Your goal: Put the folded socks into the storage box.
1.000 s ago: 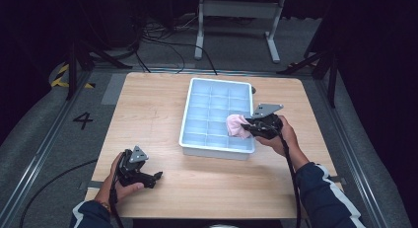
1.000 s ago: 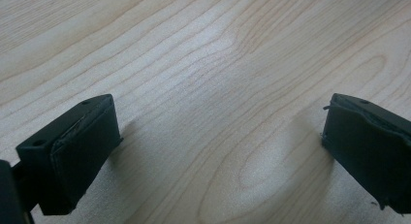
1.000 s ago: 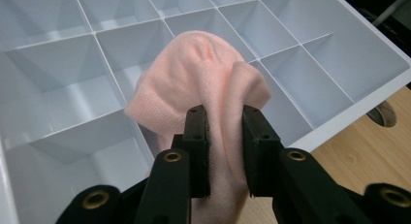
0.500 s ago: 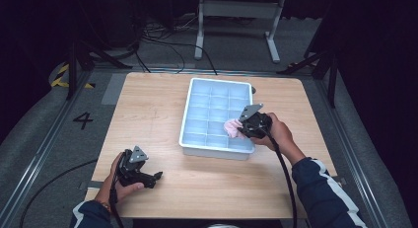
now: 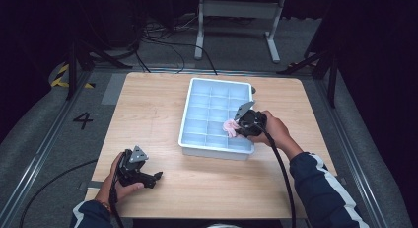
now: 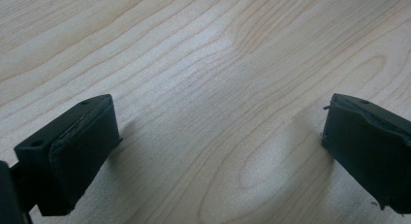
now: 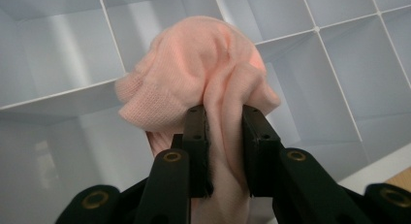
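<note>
Since a second ago you've pulled your right tongs (image 5: pixel 235 127) a bit toward the near side of the divided tray (image 5: pixel 197 102), and they're clenched on that bunched pink cloth (image 7: pixel 203 73), which hangs over the empty compartments near the tray's right edge. Looks to me like you're lining it up over one cell to drop it in, though I can't tell which one. Your left tongs (image 5: pixel 154 176) haven't budged: parked on the table (image 5: pixel 148 109) at the near-left corner, jaws released wide with nothing between them, just bare wood.
</note>
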{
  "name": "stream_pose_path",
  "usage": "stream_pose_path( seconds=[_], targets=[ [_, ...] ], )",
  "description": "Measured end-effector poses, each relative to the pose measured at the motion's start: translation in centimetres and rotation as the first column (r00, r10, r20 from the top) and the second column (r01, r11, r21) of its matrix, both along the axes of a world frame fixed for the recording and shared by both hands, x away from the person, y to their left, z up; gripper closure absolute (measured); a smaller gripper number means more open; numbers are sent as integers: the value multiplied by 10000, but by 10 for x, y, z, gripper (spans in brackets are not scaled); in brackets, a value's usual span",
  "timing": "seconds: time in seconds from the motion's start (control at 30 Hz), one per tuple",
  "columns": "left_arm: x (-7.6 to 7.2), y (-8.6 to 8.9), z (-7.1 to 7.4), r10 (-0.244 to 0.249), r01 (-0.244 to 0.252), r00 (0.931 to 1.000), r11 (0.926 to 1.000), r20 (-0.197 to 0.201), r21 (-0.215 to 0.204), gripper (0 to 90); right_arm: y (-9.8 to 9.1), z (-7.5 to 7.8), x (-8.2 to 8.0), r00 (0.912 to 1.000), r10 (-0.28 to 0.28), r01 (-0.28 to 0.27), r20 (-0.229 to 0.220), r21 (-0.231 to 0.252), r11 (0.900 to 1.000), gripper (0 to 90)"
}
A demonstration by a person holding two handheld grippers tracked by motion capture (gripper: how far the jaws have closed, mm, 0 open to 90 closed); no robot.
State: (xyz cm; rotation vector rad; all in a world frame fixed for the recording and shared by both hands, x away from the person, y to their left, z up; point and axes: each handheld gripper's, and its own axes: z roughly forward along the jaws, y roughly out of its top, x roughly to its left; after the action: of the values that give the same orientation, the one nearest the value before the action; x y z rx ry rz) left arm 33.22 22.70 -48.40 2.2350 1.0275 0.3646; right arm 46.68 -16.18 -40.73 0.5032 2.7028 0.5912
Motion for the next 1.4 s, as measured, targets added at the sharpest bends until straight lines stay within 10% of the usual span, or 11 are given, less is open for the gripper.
stream_pose_path(
  seconds=[1.4],
  targets=[
    [0, 0, 0, 33, -33, 10000, 10000, 16, 5, 3, 22, -10, 19, 9872, 497, -818, -1517, -2132, 9736, 741]
  ],
)
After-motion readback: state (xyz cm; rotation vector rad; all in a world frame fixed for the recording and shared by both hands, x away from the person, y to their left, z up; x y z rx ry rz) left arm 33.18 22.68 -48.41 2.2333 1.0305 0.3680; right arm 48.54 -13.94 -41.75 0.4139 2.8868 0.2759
